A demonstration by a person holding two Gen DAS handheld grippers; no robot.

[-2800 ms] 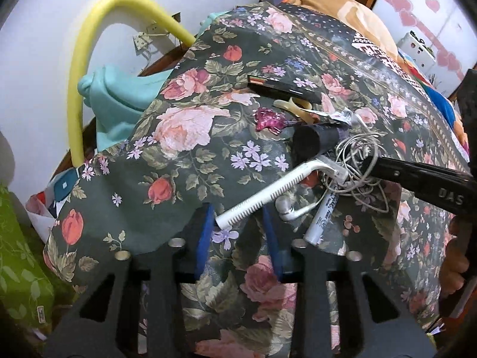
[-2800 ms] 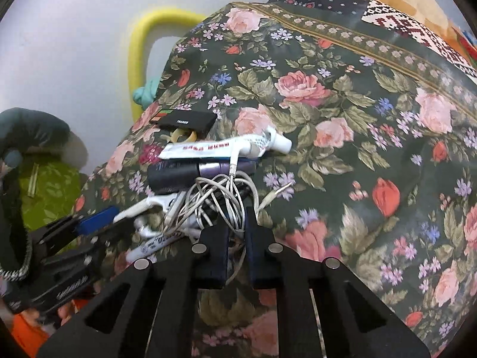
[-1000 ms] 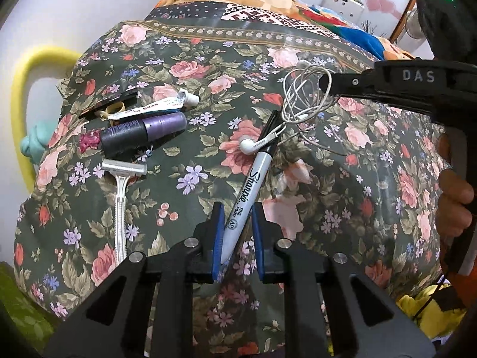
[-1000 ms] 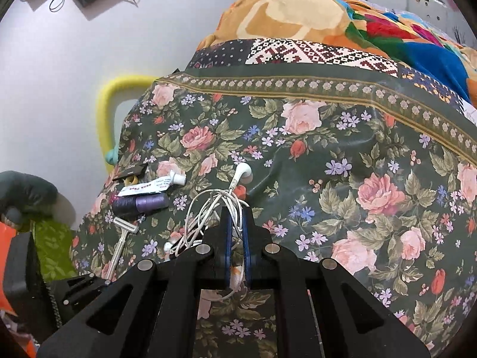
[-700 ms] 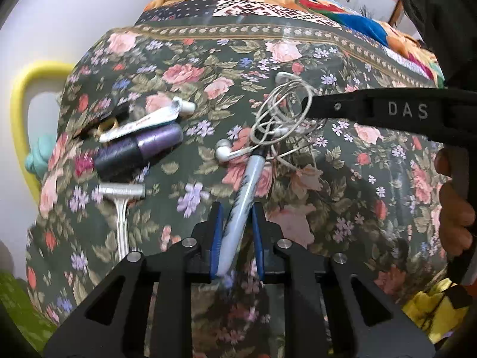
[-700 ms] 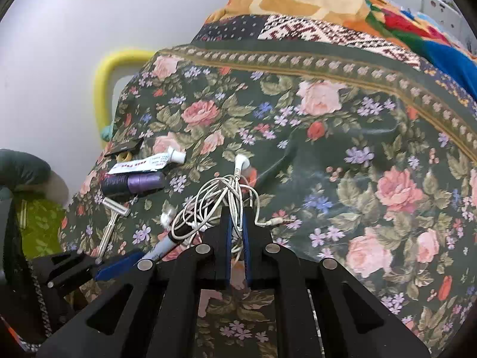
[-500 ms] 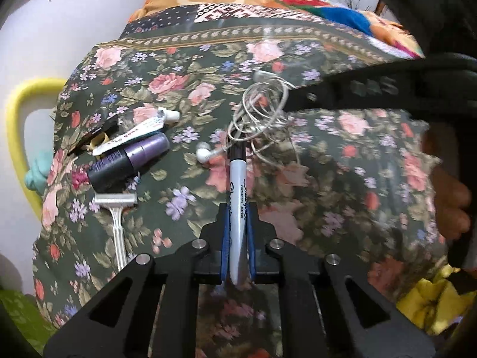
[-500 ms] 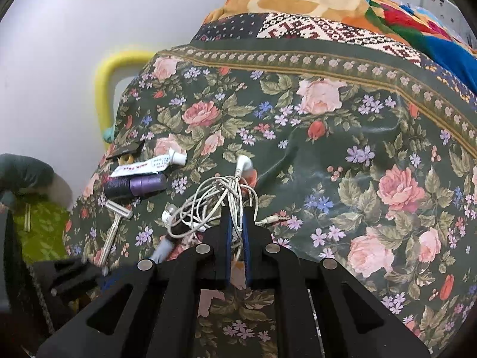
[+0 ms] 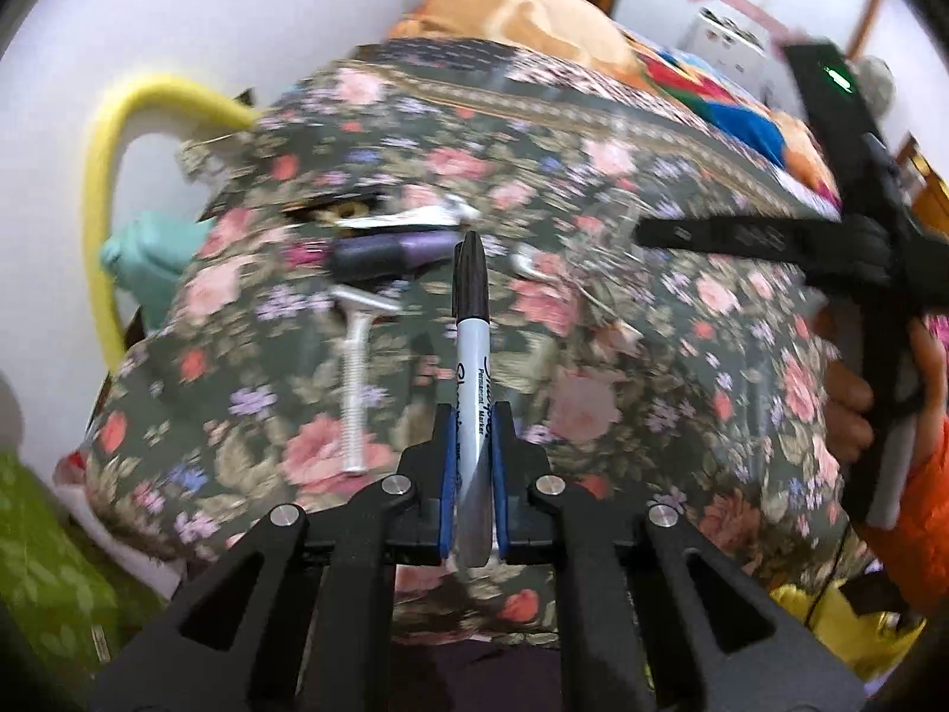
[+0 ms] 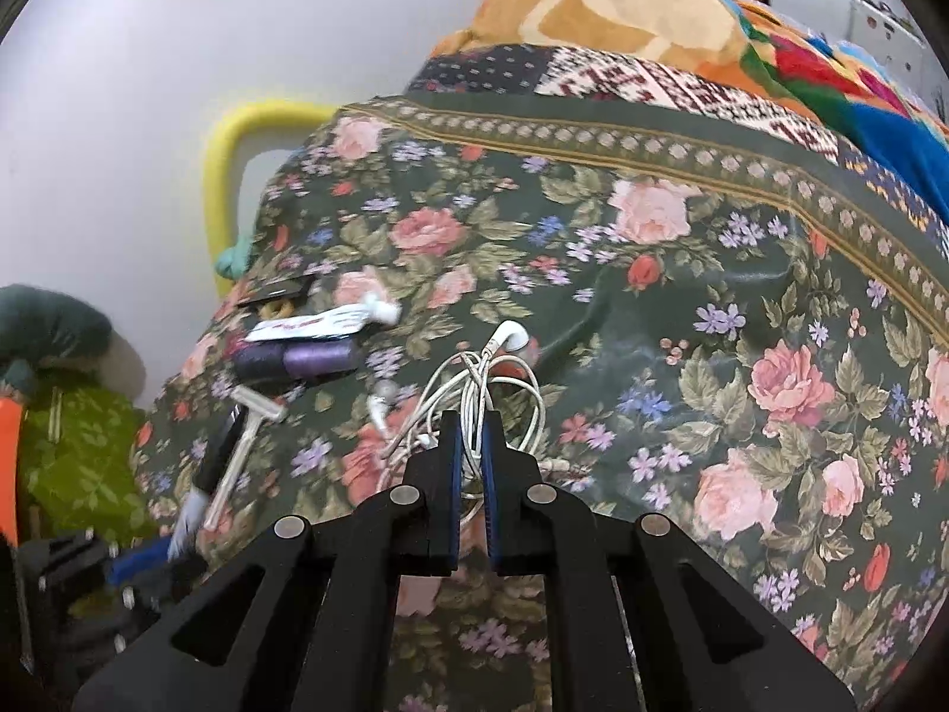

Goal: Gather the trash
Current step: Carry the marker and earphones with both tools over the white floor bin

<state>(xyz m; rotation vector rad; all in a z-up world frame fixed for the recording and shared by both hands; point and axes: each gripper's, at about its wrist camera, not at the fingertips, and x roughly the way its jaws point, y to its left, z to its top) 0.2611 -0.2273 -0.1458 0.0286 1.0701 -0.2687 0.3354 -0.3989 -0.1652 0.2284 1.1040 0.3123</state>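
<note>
Having just come off the floral bedspread (image 10: 682,308), the Sharpie marker (image 9: 473,356) is riding clamped in the left gripper (image 9: 473,415) while the right gripper (image 10: 468,433) is pinching the tangled white earphones (image 10: 474,385), leaving the razor (image 9: 356,368) uncollected.

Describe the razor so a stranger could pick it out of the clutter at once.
Start at the floral bedspread and go to the cluster of small items near its left edge. The razor lies just below the dark purple tube. Unlike the white printed tube and tangled earphones, it is a plain white T shape with a long ribbed handle.
</note>
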